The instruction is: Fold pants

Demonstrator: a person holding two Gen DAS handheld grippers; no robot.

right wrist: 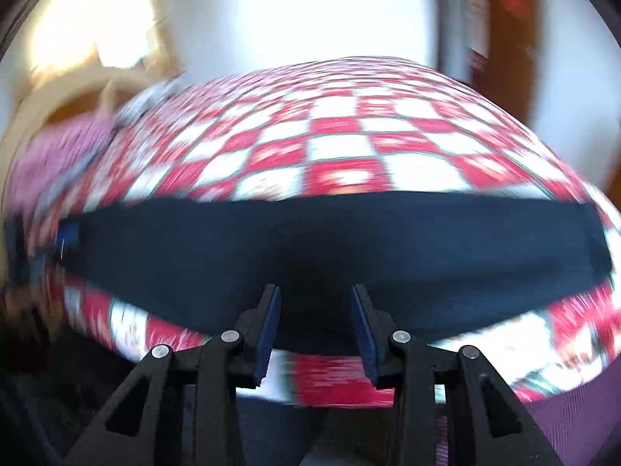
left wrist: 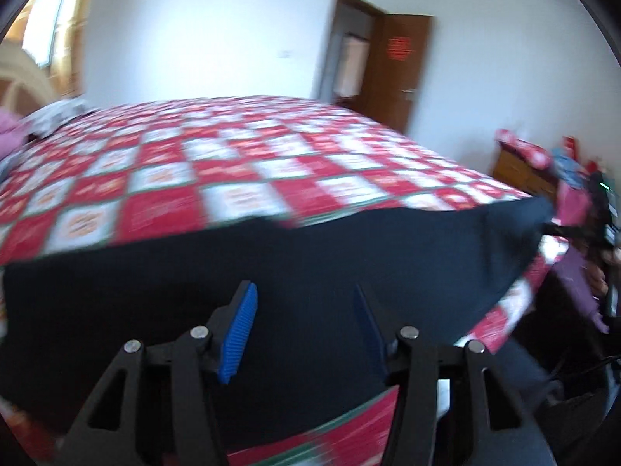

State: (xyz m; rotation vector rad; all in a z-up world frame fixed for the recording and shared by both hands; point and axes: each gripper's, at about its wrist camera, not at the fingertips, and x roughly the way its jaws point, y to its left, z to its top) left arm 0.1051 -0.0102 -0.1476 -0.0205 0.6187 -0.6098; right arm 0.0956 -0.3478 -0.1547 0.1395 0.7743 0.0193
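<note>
Blue ribbed pads [left wrist: 238, 334] lined the fingers of my left gripper [left wrist: 302, 291], and I saw them standing apart with nothing between them, the dark cloth lying just beyond and under the tips. My right gripper [right wrist: 314, 291] sat the same way, its fingers spread and empty, poised over the near edge of the pants [right wrist: 330, 248].

The pants [left wrist: 271, 272] were navy, nearly black, and lay as a long flat band across the near edge of the bed, running left to right in front of both sets of fingers. In the left wrist view the far right end of the cloth looked lifted or drawn toward the other gripper's side, though blur kept me from telling whether anything touched it there.

Beyond the pants stretched the bedspread [left wrist: 217, 163], checked in red and white squares, filling the middle distance ahead of both grippers. Past its far left corner I made out a heap of pink and grey bedding [left wrist: 23, 124]. Farther off to the right of the left gripper stood a brown wooden door [left wrist: 399, 62], open against the white wall [left wrist: 202, 31].
</note>
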